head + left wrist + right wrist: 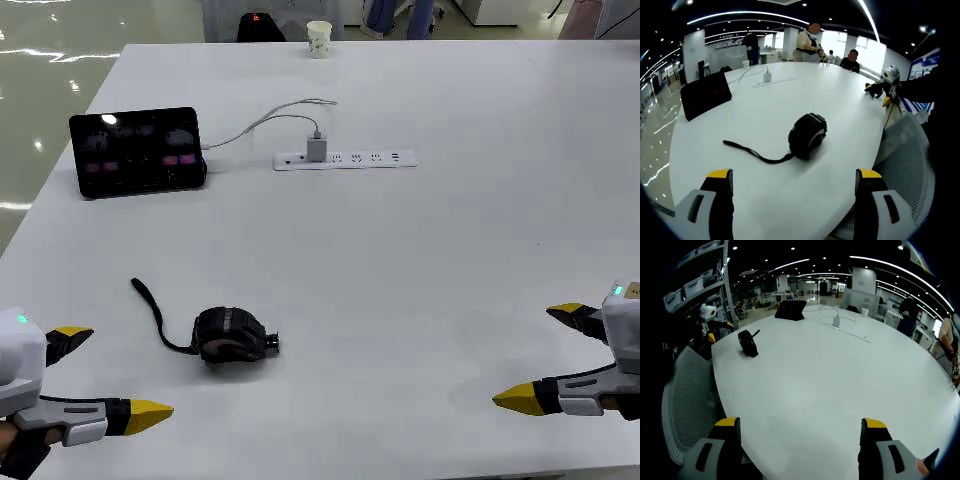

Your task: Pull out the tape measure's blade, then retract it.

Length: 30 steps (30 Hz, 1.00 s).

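Currently the tape measure [232, 336] rests on the worktop [420, 260]; left claw [125, 370] at its eight o'clock, right claw [526, 355] at three, both spread apart.

Hovering the right gripper [801, 424] over the near edge of the white table [840, 380], yellow-tipped jaws spread wide and gripping nothing. Seeing the black tape measure [748, 343] lying well apart at the far left, blade apparently tucked in. Catching the left gripper [710, 320] beyond it, off the table's edge. Showing a power strip [846, 332] and a dark tablet [791, 310] further back.
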### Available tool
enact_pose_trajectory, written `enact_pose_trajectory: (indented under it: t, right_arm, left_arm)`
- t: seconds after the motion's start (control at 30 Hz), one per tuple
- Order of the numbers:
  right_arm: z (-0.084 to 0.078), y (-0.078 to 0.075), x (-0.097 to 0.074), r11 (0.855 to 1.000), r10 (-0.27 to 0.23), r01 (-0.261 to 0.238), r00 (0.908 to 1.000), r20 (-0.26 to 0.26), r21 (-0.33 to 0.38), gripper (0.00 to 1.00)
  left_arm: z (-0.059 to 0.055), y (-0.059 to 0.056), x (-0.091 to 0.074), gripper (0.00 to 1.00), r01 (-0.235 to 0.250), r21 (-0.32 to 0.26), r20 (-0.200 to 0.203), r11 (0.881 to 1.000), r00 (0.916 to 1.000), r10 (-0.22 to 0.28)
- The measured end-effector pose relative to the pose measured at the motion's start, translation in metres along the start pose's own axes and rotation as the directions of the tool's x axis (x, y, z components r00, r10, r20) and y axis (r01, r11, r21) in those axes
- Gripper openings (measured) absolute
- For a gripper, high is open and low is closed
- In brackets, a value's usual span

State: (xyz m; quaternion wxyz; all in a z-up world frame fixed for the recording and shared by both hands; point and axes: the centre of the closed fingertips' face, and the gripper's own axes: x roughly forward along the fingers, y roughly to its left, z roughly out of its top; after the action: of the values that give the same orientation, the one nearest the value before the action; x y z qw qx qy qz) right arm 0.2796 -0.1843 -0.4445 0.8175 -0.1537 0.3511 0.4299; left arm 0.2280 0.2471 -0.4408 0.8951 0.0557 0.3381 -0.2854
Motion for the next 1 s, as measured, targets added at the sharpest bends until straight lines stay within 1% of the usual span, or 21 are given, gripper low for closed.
enact_pose_trajectory:
  t: [0.53, 0.63, 0.73, 0.87, 1.0]
  right_arm:
    - [-0.003, 0.002, 0.000, 1.000, 0.006, -0.006, 0.9999, -0.008, 0.004, 0.99]
    - [-0.003, 0.003, 0.001, 1.000, 0.014, -0.014, 0.9998, -0.016, 0.004, 0.99]
    - [-0.003, 0.004, 0.002, 1.000, 0.024, -0.024, 0.9995, -0.018, 0.007, 0.99]
    - [0.000, 0.003, 0.007, 1.000, 0.030, -0.030, 0.9995, -0.012, -0.008, 0.99]
    - [0.003, 0.004, 0.013, 0.998, 0.042, -0.043, 0.9990, -0.015, -0.036, 0.99]
  left_arm:
    - [-0.005, -0.001, 0.000, 0.99, 0.013, -0.002, -0.014, 1.000, 0.9998, -0.013]
    - [-0.004, 0.000, 0.000, 0.99, 0.015, 0.012, -0.010, 1.000, 0.9998, -0.015]
    - [-0.007, -0.003, 0.001, 0.99, 0.034, 0.017, -0.027, 0.999, 0.9991, -0.034]
    - [-0.011, -0.005, 0.003, 0.99, 0.052, 0.044, -0.050, 0.998, 0.9975, -0.050]
    - [-0.009, -0.002, 0.005, 0.99, 0.061, 0.054, -0.052, 0.997, 0.9970, -0.058]
